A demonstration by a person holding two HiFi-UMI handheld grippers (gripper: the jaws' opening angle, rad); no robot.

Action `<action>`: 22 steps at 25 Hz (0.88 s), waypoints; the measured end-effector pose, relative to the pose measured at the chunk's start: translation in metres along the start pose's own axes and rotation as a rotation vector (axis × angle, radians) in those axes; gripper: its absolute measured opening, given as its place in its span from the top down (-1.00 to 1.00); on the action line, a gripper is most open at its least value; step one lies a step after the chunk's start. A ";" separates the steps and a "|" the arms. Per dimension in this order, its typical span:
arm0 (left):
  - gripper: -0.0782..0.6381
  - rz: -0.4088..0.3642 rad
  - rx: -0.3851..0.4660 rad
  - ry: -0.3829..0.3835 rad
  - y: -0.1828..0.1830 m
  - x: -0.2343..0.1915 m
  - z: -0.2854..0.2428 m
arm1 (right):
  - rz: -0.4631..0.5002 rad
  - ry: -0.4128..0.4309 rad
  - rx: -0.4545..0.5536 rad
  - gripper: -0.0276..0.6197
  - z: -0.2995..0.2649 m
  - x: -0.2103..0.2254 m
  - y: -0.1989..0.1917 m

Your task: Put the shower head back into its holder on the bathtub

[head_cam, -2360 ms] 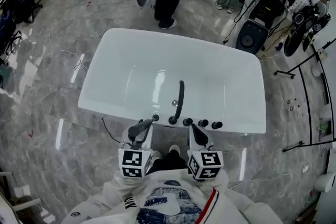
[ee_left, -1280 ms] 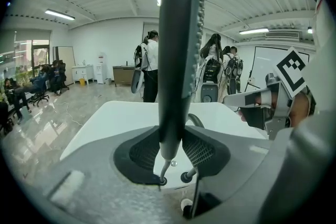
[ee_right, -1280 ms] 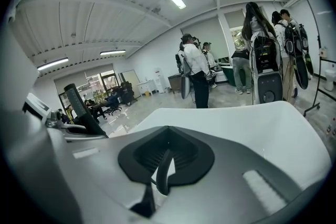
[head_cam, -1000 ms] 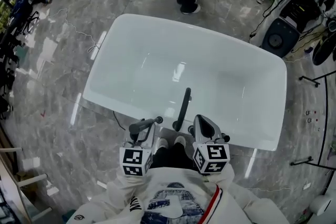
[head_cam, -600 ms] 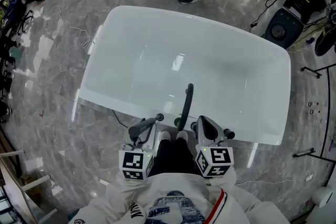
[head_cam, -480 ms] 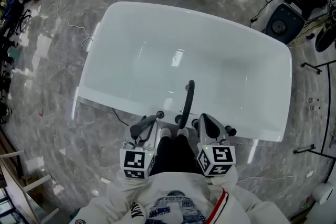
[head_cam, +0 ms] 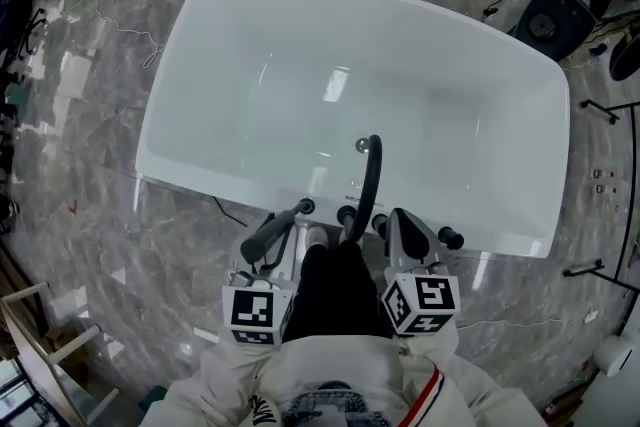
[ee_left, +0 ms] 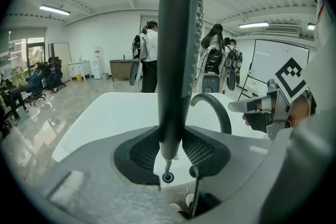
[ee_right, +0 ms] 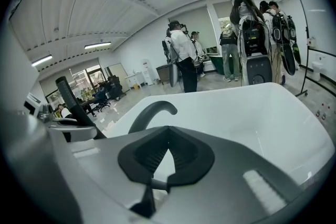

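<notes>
A dark grey stick shower head (ee_left: pixel 178 60) stands upright between the pads of my left gripper (ee_left: pixel 172 144), which is shut on its handle. Its thin lower end runs down to a small ring holder (ee_left: pixel 168 177) on the white bathtub's (head_cam: pixel 160 95) near rim. From the head view, the shower head (head_cam: pixel 268 235) slants over that rim, held in the left gripper (head_cam: pixel 282 237), just left of the black curved faucet (head_cam: pixel 372 170). My right gripper (head_cam: pixel 405 230) hovers at the rim right of the faucet (ee_right: pixel 149 113), jaws (ee_right: pixel 167 147) together and empty.
Black knobs (head_cam: pixel 450 237) sit on the rim right of the faucet. Several people (ee_left: pixel 149 55) and bags of gear (head_cam: pixel 555 15) stand beyond the tub's far side. Thin cables (head_cam: pixel 120 40) lie on the marble floor to the left. My feet (head_cam: pixel 320 237) are against the tub.
Both grippers have sunk toward the tub's near rim, and the tub fills more of the head view. The left gripper keeps the shower head throughout.
</notes>
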State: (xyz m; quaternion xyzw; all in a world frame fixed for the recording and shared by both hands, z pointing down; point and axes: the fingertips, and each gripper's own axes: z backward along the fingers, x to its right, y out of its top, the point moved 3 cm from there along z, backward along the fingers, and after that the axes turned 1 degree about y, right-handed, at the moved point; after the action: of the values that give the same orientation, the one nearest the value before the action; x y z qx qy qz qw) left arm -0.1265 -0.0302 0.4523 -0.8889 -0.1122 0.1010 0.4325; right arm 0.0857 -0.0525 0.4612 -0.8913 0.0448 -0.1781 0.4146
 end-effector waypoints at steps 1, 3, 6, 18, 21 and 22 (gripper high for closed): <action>0.40 -0.001 -0.005 -0.004 -0.004 0.000 -0.002 | -0.002 -0.002 -0.002 0.90 -0.002 0.000 -0.003; 0.40 -0.007 -0.010 -0.011 -0.010 0.001 -0.006 | -0.001 -0.007 -0.001 0.90 -0.006 0.001 -0.008; 0.40 -0.010 -0.016 -0.019 -0.019 0.001 -0.013 | -0.002 -0.014 -0.003 0.90 -0.012 0.005 -0.016; 0.40 0.003 -0.037 -0.017 -0.049 -0.002 -0.033 | -0.005 -0.013 0.013 0.90 -0.024 0.011 -0.036; 0.40 0.005 -0.046 -0.021 -0.057 -0.001 -0.039 | 0.001 -0.012 0.019 0.90 -0.029 0.013 -0.042; 0.40 0.006 -0.049 -0.022 -0.060 -0.001 -0.041 | 0.002 -0.013 0.017 0.90 -0.030 0.014 -0.045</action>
State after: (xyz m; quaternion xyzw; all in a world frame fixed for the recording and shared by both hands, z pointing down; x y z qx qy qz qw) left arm -0.1230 -0.0255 0.5247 -0.8983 -0.1168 0.1092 0.4092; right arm 0.0848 -0.0482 0.5167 -0.8888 0.0413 -0.1721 0.4228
